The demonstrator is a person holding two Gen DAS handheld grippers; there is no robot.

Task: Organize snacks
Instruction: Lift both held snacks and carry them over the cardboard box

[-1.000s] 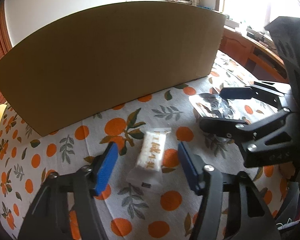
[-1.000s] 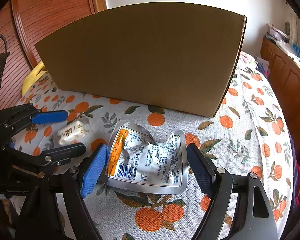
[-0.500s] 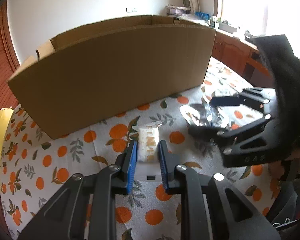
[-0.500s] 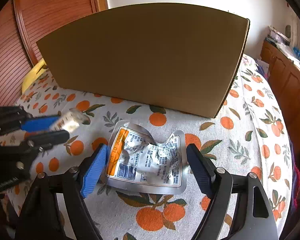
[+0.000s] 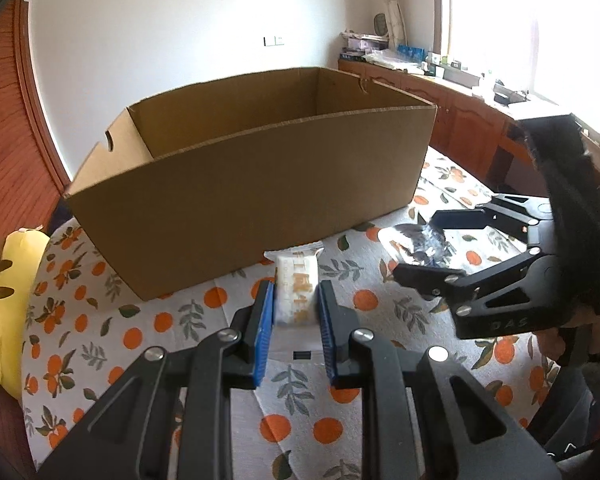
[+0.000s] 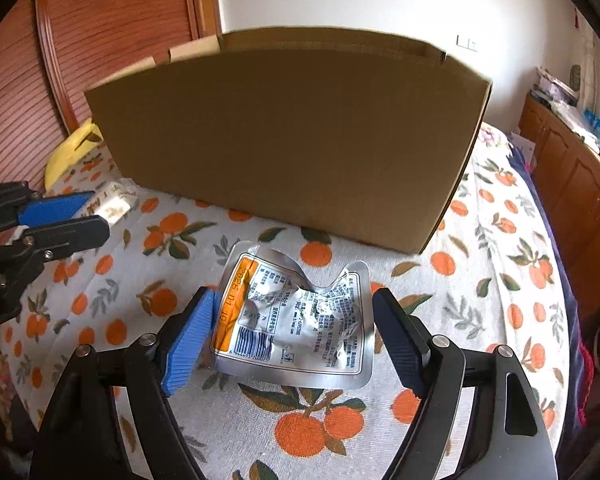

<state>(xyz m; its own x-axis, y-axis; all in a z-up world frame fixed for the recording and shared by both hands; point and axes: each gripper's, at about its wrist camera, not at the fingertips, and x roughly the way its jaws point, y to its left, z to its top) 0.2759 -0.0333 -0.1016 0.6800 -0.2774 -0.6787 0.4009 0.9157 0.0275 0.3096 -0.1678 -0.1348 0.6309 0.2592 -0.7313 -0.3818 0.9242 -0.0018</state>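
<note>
My left gripper [image 5: 294, 300] is shut on a small white snack bar [image 5: 298, 292] with orange print and holds it above the tablecloth, in front of the open cardboard box [image 5: 260, 184]. The bar also shows in the right wrist view [image 6: 114, 202], held by the left gripper [image 6: 84, 212]. My right gripper [image 6: 294, 332] is open, its jaws either side of a crumpled silver snack pouch [image 6: 296, 320] with an orange stripe, which looks tilted up off the cloth. The right gripper [image 5: 432, 240] and the pouch [image 5: 420, 244] also show in the left wrist view.
The box [image 6: 292, 136] stands on a table with an orange-print cloth [image 6: 480, 280]. A yellow cushion [image 5: 4, 300] lies at the left edge. Wooden cabinets [image 6: 572, 184] with clutter run along the right wall. A wooden door [image 6: 84, 40] is behind on the left.
My left gripper shut on the white snack bar and lifted it off the cloth, so the box's inside now shows. My right gripper rose a little and stayed open around the pouch.
</note>
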